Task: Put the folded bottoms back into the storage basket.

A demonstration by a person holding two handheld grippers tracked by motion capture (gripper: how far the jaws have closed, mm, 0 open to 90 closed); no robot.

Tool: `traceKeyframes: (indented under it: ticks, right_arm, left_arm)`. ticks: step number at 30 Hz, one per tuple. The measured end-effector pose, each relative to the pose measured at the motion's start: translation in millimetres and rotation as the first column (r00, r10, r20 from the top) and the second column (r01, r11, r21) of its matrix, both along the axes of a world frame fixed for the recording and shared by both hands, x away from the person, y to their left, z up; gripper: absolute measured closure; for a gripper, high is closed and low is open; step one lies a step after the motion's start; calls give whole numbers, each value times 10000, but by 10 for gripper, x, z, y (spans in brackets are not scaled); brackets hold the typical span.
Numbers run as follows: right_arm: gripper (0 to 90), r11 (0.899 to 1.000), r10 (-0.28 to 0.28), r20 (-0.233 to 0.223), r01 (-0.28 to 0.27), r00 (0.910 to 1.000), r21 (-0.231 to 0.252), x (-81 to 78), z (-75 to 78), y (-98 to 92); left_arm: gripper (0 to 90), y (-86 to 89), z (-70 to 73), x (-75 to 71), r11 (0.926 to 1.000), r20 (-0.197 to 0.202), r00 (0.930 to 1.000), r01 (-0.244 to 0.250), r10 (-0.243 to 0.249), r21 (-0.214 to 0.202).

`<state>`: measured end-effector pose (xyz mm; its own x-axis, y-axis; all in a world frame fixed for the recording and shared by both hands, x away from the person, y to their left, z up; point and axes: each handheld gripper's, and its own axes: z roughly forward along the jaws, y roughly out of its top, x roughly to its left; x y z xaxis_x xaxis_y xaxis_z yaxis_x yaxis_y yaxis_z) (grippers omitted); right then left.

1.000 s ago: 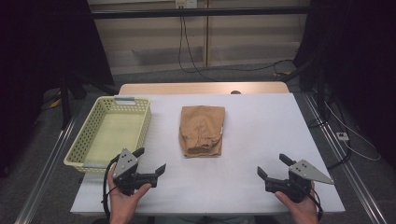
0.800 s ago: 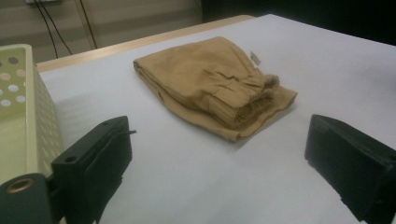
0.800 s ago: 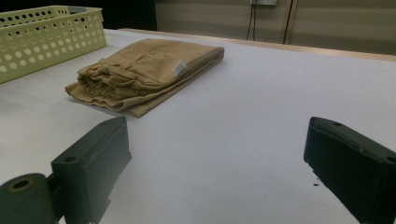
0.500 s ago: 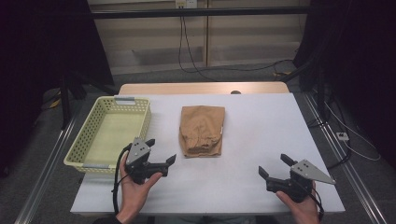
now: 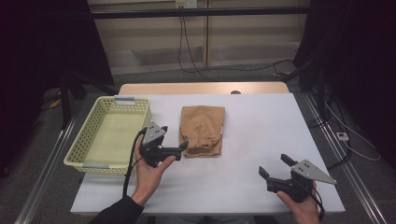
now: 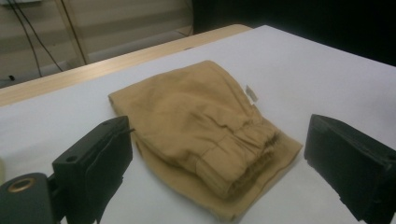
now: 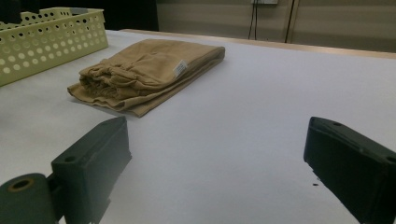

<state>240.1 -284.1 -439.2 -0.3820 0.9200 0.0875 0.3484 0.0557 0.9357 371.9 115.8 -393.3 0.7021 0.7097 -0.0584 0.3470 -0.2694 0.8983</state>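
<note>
The folded cloth [image 5: 201,130] lies in the middle of the table [image 5: 261,121], just right of the basket [image 5: 79,161]. The left gripper [image 5: 183,148] is spread wide at its near-left corner; the right gripper [image 5: 275,168] waits released, well apart. Pinching only the top layer could unfold the cloth.

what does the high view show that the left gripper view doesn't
High view alone: the yellow basket left of the folded tan cloth, both hands, the left gripper from outside near the cloth's near left corner, and the right gripper open over the table's near right part.

Left gripper view alone: the cloth's gathered waistband close up, between its own open jaws.

Shared: the cloth, its small white tag, the white table.
</note>
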Motion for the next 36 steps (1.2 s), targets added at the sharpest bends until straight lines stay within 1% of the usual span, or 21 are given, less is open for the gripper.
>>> traceKeyframes:
  ticks: [3, 4, 5, 6, 8, 10, 11, 12, 14, 15, 16, 17, 18, 20, 21, 23, 25, 27, 28, 29, 36]
  right_arm:
    - [69, 10000, 21, -24, -21, 10000, 10, 6, -3, 7]
    - [70, 10000, 29, -32, -28, 10000, 9, 8, -2, 11]
    - [69, 10000, 36, -49, -36, 10000, 1, 7, -2, 14]
    - [70, 10000, 38, -53, -38, 10000, 4, 7, -2, 15]
    - [70, 10000, 23, -29, -23, 10000, 2, 7, -2, 11]
    - [70, 10000, 13, -45, -13, 10000, 30, 9, -3, 7]
    - [70, 10000, 16, -58, -16, 10000, 21, 8, -3, 8]
    - [70, 10000, 24, -55, -24, 10000, 23, 7, -3, 10]
    - [70, 10000, 38, -37, -38, 10000, 19, 6, -2, 12]
    - [69, 10000, 39, -51, -39, 10000, 19, 6, -2, 14]
    - [69, 10000, 49, -68, -48, 10000, 24, 9, -3, 16]
    - [70, 10000, 41, -72, -41, 10000, 50, 12, -3, 19]
    - [69, 10000, 93, -85, -92, 9999, 36, 16, -6, 18]
    - [69, 9999, 94, -104, -94, 9999, 63, 16, -7, 18]
    - [69, 9999, 86, -114, -86, 9999, 83, 14, -8, 15]
    - [68, 9999, 67, -112, -66, 9999, 118, 11, -10, 7]
    - [67, 9998, 65, -156, -62, 9999, 170, 9, -15, -5]
    - [67, 9998, 74, -156, -72, 9999, 167, 8, -15, -5]
    - [67, 9998, 85, -166, -82, 9998, 174, 8, -14, -3]
    - [67, 9998, 139, -176, -137, 9997, 111, 16, -19, 3]
    - [66, 9998, 137, -235, -134, 9996, 113, 17, -21, 7]
  left_arm:
    - [75, -29, -20, 106, 9999, -91, 9999, -115, 114, -65]
    - [74, -35, -32, 159, 9999, -164, 9997, -155, 155, -16]
    - [74, -39, -42, 191, 9998, -216, 9996, -197, 195, -79]
    - [73, -42, -60, 236, 9995, -310, 9992, -258, 253, -160]
    - [71, -41, -80, 294, 9996, -448, 9986, -269, 264, -96]
    - [70, -47, -98, 344, 9995, -663, 9974, -308, 300, -117]
    - [67, -53, -101, 353, 9993, -618, 9975, -352, 344, -122]
    - [66, -64, -95, 371, 9995, -554, 9979, -328, 327, 3]
    - [59, -83, -83, 400, 9996, -540, 9982, -260, 266, 116]
    - [57, -91, -80, 425, 9996, -618, 9977, -273, 278, 100]
    - [55, -102, -75, 459, 9996, -794, 9964, -298, 299, 16]
    - [58, -106, -76, 482, 9997, -930, 9954, -230, 233, 42]
    - [63, -118, -83, 516, 9997, -1152, 9931, -219, 226, 69]
    - [64, -125, -102, 555, 9997, -1328, 9909, -197, 211, 115]
    - [67, -133, -120, 578, 9995, -1385, 9899, -279, 301, 177]
    - [69, -128, -139, 620, 9992, -1514, 9877, -369, 390, 171]
    - [77, -120, -157, 656, 9986, -1523, 9869, -513, 529, 146]
    - [86, -108, -179, 704, 9985, -1702, 9839, -526, 539, 123]
    - [88, -104, -186, 729, 9979, -1758, 9823, -613, 639, 200]
    - [88, -101, -187, 740, 9975, -1745, 9822, -664, 693, 221]
    - [87, -92, -201, 830, 9971, -1829, 9802, -728, 756, 218]
